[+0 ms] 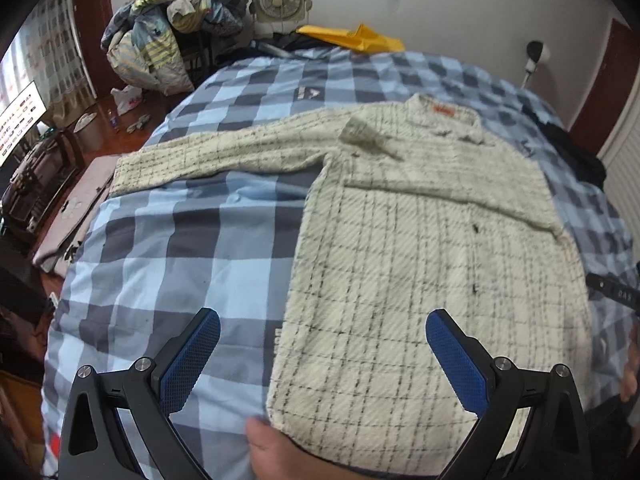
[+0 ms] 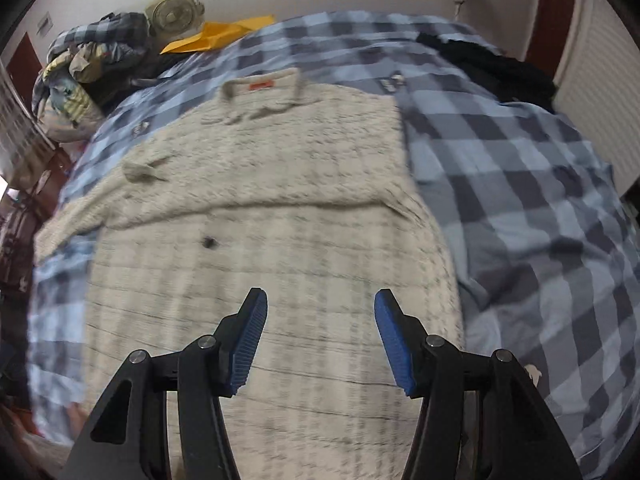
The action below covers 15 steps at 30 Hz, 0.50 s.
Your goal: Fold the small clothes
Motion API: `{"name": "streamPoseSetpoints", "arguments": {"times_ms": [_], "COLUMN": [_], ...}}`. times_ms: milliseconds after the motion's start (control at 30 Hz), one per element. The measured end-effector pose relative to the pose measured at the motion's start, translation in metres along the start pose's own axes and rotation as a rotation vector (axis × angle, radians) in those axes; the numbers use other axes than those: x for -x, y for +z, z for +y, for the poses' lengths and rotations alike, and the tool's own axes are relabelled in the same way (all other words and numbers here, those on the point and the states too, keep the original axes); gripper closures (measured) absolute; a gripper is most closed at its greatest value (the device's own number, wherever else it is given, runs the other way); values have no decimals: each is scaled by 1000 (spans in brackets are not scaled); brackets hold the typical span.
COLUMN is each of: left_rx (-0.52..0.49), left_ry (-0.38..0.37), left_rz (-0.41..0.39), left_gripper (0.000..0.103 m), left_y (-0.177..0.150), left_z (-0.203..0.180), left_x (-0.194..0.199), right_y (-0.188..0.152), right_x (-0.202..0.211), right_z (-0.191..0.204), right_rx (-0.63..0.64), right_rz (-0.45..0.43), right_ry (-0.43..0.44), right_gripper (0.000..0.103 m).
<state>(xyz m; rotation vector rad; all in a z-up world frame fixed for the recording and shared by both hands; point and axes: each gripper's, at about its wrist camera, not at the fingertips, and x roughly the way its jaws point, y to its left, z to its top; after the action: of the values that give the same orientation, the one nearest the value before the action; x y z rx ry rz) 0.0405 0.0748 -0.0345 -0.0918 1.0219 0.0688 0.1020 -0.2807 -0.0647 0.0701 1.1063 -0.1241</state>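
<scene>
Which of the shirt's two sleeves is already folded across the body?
The shirt's image-right sleeve lies across the chest; the other sleeve stretches out flat over the checked bedspread.

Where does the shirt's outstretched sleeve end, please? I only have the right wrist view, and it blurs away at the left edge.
Observer: The sleeve lies straight out across the checked bedcover, with its cuff near the bed's edge.
Operator: Thank you. Is the left gripper open?
Observer: Yes, the left gripper is open, above the hem of the shirt.
Operator: Is anything at that hem?
Observer: A bare thumb sits at its near corner.
</scene>
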Motion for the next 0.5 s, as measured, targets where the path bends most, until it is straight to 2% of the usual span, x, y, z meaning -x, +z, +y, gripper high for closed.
{"name": "streamPoseSetpoints", "arguments": {"times_ms": [33,100,167,233,333,433,500], "left_rx": [1,-10,-25,-12,85,232,385], "left_ry": [-7,-5,40,70,77,98,76], "left_rz": [15,32,56,87,129,171,192], "left_gripper": [0,0,0,0,0,0,0], "left_y": [3,11,25,41,71,97,108], "left_z": [2,9,19,37,87,154,206], "left_x": [-4,-12,-25,-42,-75,-114,-136], "right_y": [1,7,12,7,-1,-12,-14], "right_x": [-4,-2,5,2,-7,-11,-13], "right_z": [3,13,22,29,53,63,73], "right_rx": [14,72,107,153,264,320,356], "right_rz": [27,47,5,-21,-1,13,19], "right_ry": [-13,21,57,36,-49,-23,-11], "right_gripper": [51,51,51,51,51,51,51]}}
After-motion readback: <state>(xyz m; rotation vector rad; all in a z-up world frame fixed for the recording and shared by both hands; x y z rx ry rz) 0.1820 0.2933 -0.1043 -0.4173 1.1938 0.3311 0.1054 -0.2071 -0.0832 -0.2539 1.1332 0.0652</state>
